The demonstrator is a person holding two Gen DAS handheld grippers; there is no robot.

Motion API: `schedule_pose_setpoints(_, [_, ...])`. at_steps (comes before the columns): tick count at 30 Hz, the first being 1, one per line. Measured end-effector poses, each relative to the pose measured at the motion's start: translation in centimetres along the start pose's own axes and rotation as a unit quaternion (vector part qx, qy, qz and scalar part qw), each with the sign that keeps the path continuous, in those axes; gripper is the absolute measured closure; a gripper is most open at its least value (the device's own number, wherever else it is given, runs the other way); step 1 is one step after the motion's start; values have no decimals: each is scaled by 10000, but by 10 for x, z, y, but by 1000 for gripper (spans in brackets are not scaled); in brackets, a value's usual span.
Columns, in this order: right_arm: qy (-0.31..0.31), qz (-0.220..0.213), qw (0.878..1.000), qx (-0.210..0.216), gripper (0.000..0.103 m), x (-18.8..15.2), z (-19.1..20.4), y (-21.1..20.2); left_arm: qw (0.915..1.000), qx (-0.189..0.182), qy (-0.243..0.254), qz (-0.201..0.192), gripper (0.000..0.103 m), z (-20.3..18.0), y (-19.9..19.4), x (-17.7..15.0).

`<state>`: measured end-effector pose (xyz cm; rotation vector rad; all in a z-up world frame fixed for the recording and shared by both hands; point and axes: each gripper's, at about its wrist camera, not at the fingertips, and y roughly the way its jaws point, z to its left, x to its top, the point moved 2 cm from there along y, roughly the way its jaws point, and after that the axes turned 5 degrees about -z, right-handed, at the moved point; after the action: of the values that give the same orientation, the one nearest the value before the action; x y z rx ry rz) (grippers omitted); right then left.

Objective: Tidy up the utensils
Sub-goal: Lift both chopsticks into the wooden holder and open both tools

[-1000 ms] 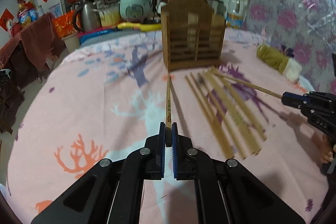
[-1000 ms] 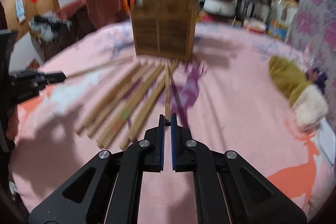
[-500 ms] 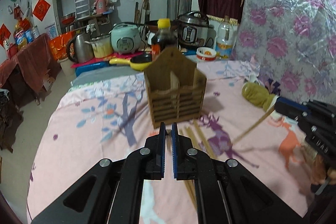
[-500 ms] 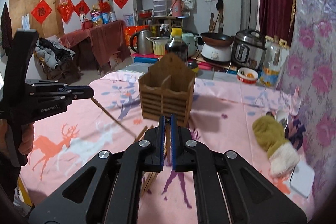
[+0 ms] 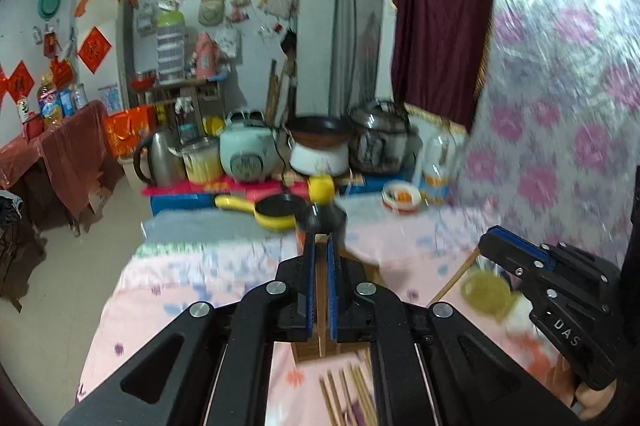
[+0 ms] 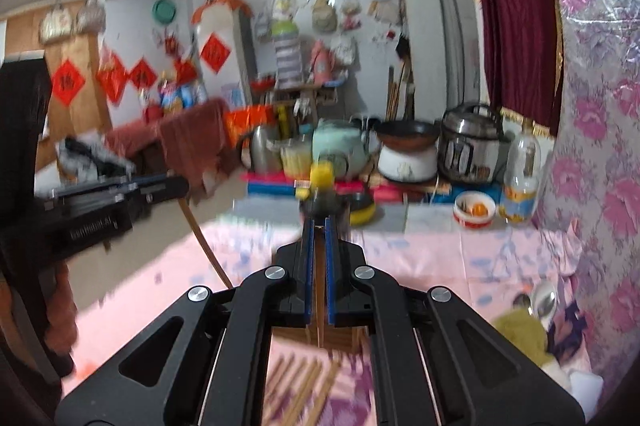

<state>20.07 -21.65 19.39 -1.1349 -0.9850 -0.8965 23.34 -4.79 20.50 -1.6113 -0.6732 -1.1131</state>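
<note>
Left gripper [image 5: 319, 290]: clamping one chopstick [image 5: 320, 306] between its blue pads, held above the wooden holder [image 5: 308, 351]. Right gripper [image 6: 318, 278]: gripping a second chopstick [image 6: 319, 310], likewise raised over the holder [image 6: 340, 340]. Loose chopsticks [image 6: 304, 382]: lying on the pink-clothed worktop [image 6: 440, 258] just in front of the holder. Yellow pan [image 5: 276, 214]: sitting at the worktop's far edge

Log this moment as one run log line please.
left tongs: shut on chopstick | right tongs: shut on chopstick | both raised over wooden holder | loose chopsticks on table
</note>
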Motion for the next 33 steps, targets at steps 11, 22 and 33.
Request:
schedule_pose_setpoints(11, [347, 459, 9983, -81, 92, -39, -22, 88, 9981, 30, -564, 239, 79, 27, 95, -34])
schedule_pose_setpoints(22, [483, 127, 9982, -316, 38, -61, -31, 34, 9954, 382, -880, 40, 9, 57, 44, -66])
schedule_pose_setpoints(33, [395, 137, 9984, -373, 6, -120, -20, -50, 9930, 525, -1027, 243, 6, 52, -22, -164])
